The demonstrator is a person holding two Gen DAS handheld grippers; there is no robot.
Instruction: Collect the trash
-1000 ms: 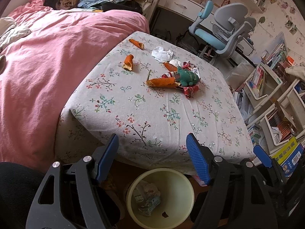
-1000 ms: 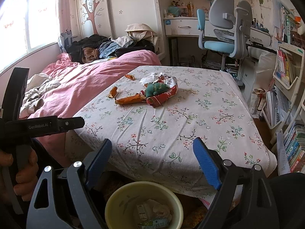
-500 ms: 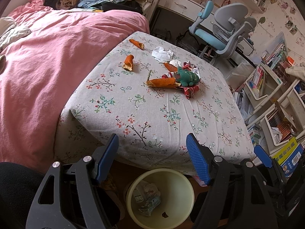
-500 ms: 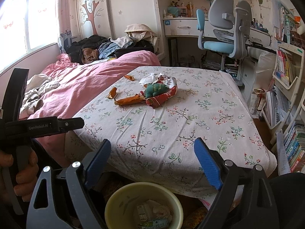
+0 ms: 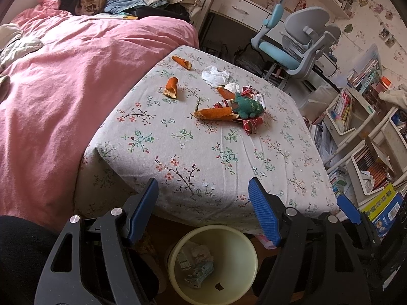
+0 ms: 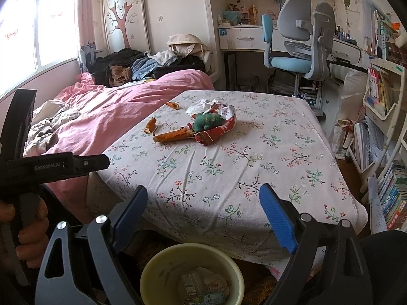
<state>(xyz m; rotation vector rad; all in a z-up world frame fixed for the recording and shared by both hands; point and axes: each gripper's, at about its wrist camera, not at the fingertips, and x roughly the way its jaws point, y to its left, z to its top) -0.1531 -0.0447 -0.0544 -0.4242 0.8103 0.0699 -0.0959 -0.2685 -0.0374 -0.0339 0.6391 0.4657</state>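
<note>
Trash lies on a table with a floral cloth: several orange peels, one long, one curled, one far; crumpled white tissue; a red wrapper beside a green plush toy. A pale yellow bin with some trash stands on the floor at the table's near edge. My left gripper is open and empty above the bin. My right gripper is open and empty too, near the bin. The same pile shows in the right wrist view.
A bed with a pink duvet adjoins the table on the left. A blue-grey desk chair and a desk stand behind. Shelves and bins of books line the right side. The left tool's handle shows in the right wrist view.
</note>
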